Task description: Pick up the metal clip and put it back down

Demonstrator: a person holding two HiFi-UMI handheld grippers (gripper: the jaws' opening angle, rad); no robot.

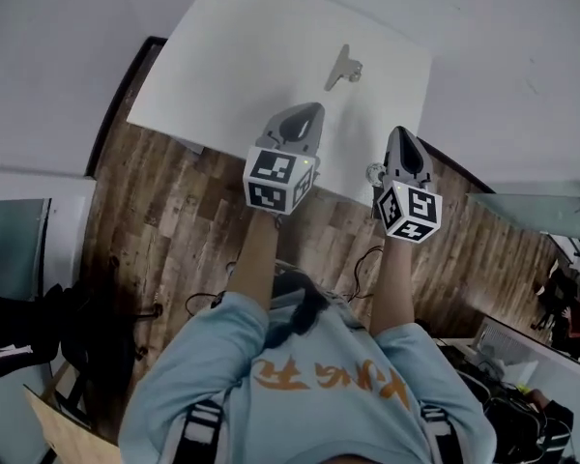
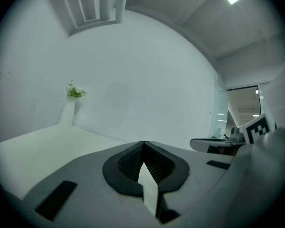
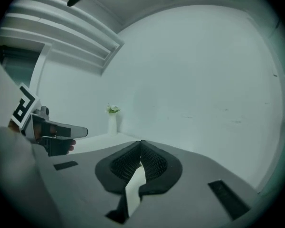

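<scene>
Head view first, and the count was short: one metal clip (image 1: 345,68), two grippers, one white table (image 1: 222,75). The metal clip lay flat on the tabletop towards the far side, untouched, well ahead of both sets of jaws and roughly in the lane between them.

The left gripper (image 1: 307,112) hung over the near part of the table, nose pointing away from the person. The right gripper (image 1: 399,135) sat beside it at the table's near edge, pointing the same way. Two marker cubes, one per tool: the left cube (image 1: 278,178) and the right cube (image 1: 409,212). Both of them rode at the back end, above the wood floor (image 1: 174,220).

Two bare forearms reached forward from a light blue shirt, more or less parallel. The left forearm (image 1: 256,259) ran straight up to its cube, and the right forearm (image 1: 394,278) did likewise.

In the left gripper view, the dark ribbed pads met at the tip, clenched together with nothing between them. The right gripper view gave the same story, jaws pressed tight on themselves and empty. (Neither of these two views caught the clip at all.)

One thing more: a single white vase (image 2: 69,109) with a small sprig of flowers stood at the table's far corner against the wall, and it turned up in both gripper views. Each of those views also caught its neighbour gripper off to one side.
</scene>
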